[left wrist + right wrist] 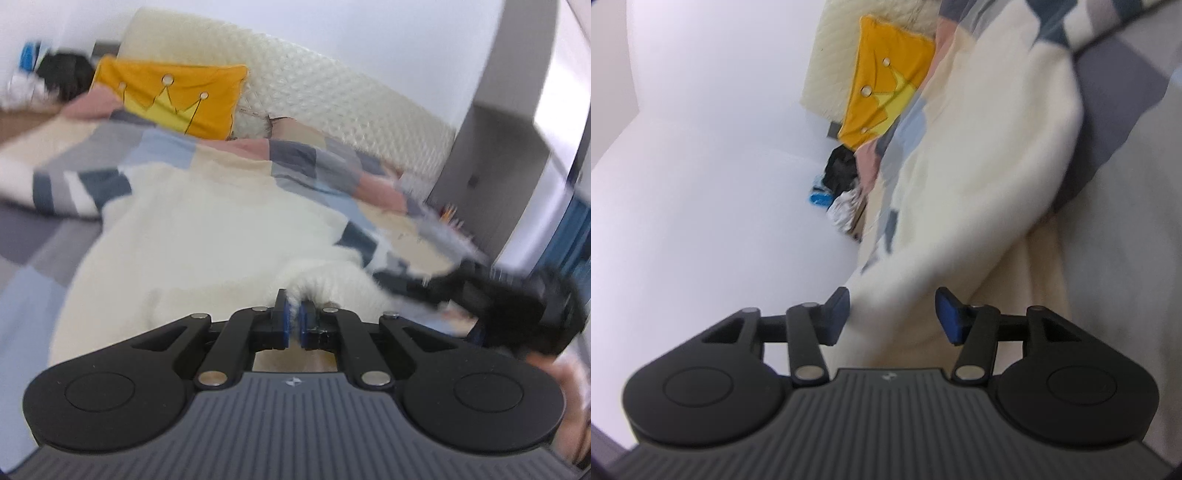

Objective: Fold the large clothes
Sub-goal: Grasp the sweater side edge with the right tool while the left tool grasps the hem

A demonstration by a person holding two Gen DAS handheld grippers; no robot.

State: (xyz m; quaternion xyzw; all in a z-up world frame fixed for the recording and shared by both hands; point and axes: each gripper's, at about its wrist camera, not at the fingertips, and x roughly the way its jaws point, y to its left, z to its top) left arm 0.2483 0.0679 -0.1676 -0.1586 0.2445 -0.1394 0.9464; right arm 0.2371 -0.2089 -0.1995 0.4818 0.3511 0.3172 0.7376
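Fluffy cream sweater (207, 236) on patchwork bed (55, 158); yellow crown pillow (173, 99) far. Left claw (294, 317) pinches sweater fold; right claw (892, 314) wide, cloth between.

left tool (294, 317): black linkage, blue pads, silver pins | right tool (892, 314): same, ribbed grey housing

Both wrist views close over bed; share orange pillow (173, 99), right rolled.

cream garment (207, 236) fuzzy knit cloth. gripper pads (948, 318) blue, matt. patchwork quilt (88, 162) smooth cloth, headboard (332, 92) quilted
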